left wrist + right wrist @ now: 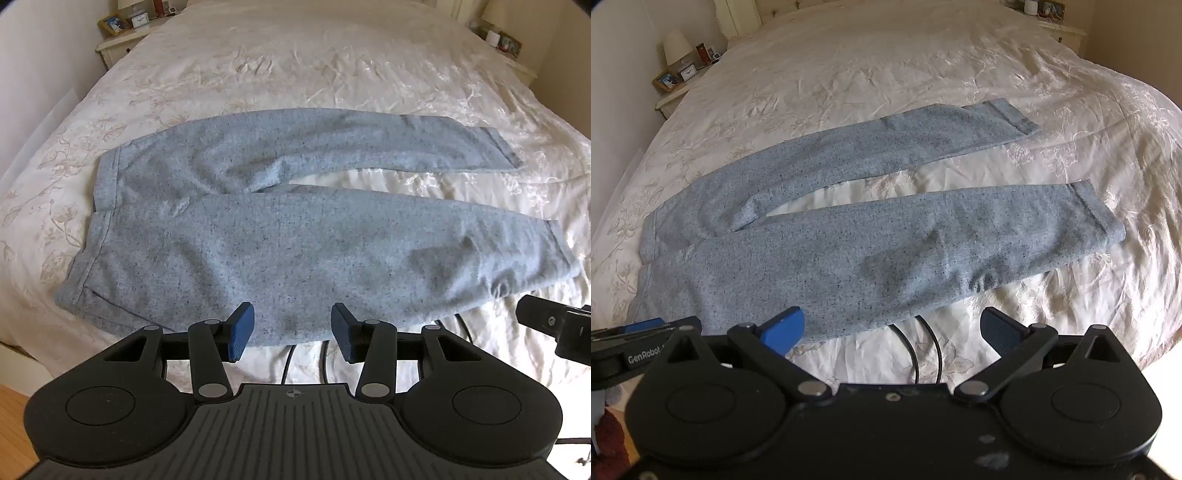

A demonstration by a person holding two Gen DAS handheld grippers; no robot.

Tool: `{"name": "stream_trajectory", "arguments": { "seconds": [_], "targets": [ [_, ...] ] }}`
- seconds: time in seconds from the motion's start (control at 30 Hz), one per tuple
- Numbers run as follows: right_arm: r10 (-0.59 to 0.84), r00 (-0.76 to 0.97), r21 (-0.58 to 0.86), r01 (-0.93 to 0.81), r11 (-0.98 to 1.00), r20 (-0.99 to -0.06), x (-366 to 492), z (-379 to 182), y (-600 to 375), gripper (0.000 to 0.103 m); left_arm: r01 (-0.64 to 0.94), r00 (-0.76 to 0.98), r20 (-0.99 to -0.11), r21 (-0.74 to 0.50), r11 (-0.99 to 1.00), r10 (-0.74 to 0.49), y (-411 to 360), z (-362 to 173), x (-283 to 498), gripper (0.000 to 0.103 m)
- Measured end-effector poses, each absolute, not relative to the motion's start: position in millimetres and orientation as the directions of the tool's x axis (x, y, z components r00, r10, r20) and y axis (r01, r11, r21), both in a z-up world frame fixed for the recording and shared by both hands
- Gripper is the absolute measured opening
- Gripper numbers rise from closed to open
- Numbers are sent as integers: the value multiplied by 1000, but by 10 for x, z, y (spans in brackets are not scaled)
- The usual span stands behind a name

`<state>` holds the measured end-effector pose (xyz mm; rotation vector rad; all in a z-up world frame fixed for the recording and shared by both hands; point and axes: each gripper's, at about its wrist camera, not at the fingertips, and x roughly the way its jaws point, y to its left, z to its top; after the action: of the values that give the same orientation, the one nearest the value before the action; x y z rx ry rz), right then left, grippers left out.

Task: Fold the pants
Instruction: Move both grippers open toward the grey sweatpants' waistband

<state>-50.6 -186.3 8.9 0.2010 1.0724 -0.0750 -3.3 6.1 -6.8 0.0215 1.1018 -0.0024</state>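
Grey-blue speckled knit pants (295,240) lie flat on the bed, waistband at the left and both cuffed legs spread apart toward the right. In the right wrist view the pants (849,240) fill the middle, with the near leg closest to me. My left gripper (293,332) hovers over the near edge of the near leg, its blue pads apart with nothing pinched between them. My right gripper (892,328) stands wide open above the same near edge, further toward the cuffs, holding nothing.
A cream floral bedspread (295,66) covers the whole bed. Two black cables (923,350) trail over the bedspread below the grippers. Nightstands with a clock, a lamp and photo frames stand at the far left (676,88) and far right (509,51). Wooden floor (11,413) shows at the lower left.
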Motion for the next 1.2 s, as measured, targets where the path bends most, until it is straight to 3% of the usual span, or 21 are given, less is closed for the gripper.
{"name": "stream_trajectory", "arguments": {
  "seconds": [0.8,1.2],
  "targets": [
    [7,477,102,174,979,-879,-462,43,-1891,103,15,426,-905,23,1000,14,99,-144,90,45],
    [-16,504,50,119,992,-864,-27,32,-2147,103,-9,421,-901,116,993,109,-162,-201,494,45]
  ]
}}
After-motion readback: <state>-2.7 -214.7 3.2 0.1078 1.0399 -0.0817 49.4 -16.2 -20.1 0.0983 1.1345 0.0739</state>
